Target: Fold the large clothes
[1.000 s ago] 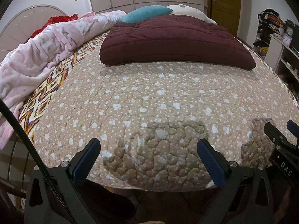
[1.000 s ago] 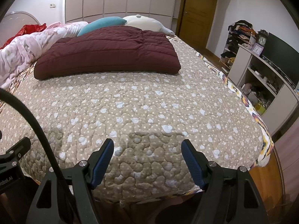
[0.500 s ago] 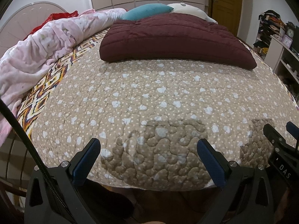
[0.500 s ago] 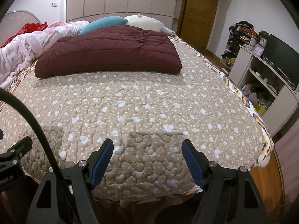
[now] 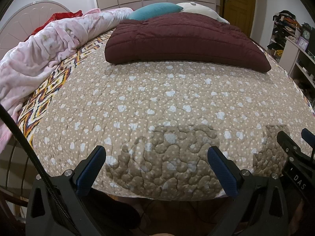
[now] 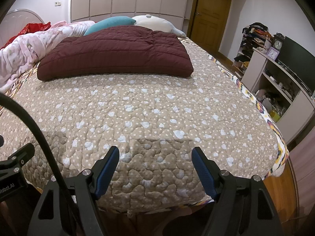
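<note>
A bed (image 5: 285, 90) fills both wrist views, covered by a tan quilt (image 5: 157, 98) printed with white dots and pale hearts that reaches the near edge. On the far half of the bed, toward its head, lies a folded maroon quilted garment (image 5: 183, 37), flat and well apart from both grippers. Behind it rest a teal pillow (image 5: 155, 10) and a cream pillow (image 5: 198, 9). A crumpled pink blanket (image 5: 45, 47) runs along the bed's left edge. The left gripper (image 5: 157, 157) hovers over the near edge with its blue-padded jaws spread wide and nothing between them. The right gripper (image 6: 155, 157) hovers beside it over the same edge, jaws likewise wide apart and empty. White lettering reading "DAS" shows on the right gripper's body in the left view, and "Robot.AI" on the left gripper's body in the right view. A shelf unit (image 6: 275, 82) with two clocks stands off the bed's right edge.
</note>
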`<state>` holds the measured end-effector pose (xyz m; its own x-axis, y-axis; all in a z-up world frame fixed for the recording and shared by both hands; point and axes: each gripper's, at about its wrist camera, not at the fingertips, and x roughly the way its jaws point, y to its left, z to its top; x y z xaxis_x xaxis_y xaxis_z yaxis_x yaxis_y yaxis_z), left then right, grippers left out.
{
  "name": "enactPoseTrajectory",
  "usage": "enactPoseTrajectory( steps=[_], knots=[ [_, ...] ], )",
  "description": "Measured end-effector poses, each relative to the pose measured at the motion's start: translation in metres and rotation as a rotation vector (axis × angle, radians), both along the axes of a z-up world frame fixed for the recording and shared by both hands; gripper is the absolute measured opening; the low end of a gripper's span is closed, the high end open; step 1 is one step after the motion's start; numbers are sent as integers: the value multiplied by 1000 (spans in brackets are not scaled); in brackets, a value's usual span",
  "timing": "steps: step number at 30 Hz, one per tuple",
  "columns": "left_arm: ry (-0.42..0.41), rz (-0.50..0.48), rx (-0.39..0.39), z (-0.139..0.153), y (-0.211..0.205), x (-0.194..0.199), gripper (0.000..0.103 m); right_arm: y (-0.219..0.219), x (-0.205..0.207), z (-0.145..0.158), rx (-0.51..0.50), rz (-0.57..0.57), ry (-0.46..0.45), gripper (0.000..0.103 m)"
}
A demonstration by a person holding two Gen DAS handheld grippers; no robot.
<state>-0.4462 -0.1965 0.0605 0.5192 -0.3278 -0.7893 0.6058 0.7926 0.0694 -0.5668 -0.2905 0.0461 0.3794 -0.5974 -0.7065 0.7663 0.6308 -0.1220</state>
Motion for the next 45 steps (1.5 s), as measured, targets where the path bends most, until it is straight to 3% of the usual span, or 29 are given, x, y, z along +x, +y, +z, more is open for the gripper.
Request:
enactPoseTrajectory(
  steps=[45],
  knots=[
    [25, -3, 11, -8, 0, 5, 103, 1, 4, -4, 8, 15, 10, 80]
  ],
)
